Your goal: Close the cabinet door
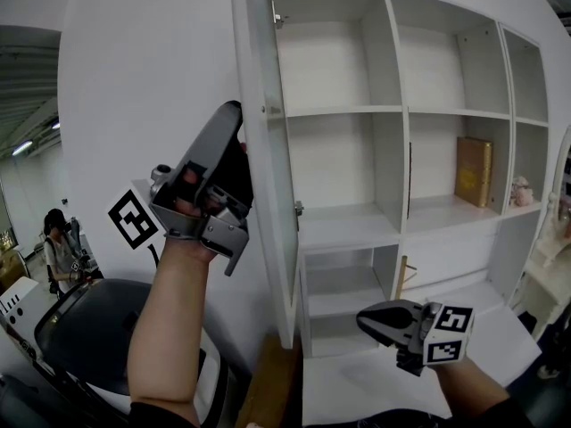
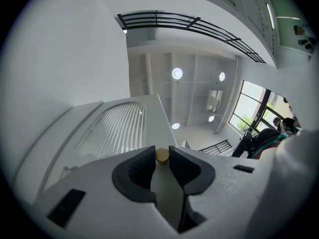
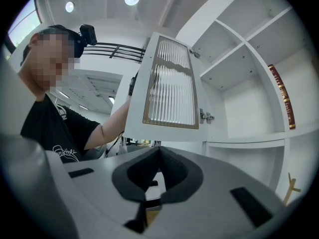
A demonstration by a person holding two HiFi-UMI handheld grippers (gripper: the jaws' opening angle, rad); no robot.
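The white cabinet door (image 1: 268, 150) with a ribbed glass panel (image 3: 169, 88) stands wide open, edge-on to me in the head view. My left gripper (image 1: 234, 119) is raised against the door's outer face. In the left gripper view its jaws (image 2: 160, 156) sit on either side of a small brass door knob (image 2: 162, 155), and the pads touch it. The door panel (image 2: 114, 128) stretches away beyond the jaws. My right gripper (image 1: 364, 319) hangs low in front of the cabinet's bottom shelves, its tips (image 3: 158, 151) together with nothing between them.
The open cabinet (image 1: 393, 230) has several white shelves. A tan book (image 1: 472, 170) and a small figurine (image 1: 521, 190) stand on the right shelf. A black and white machine (image 1: 89, 328) sits at lower left, and a person (image 1: 58, 248) stands far off behind it.
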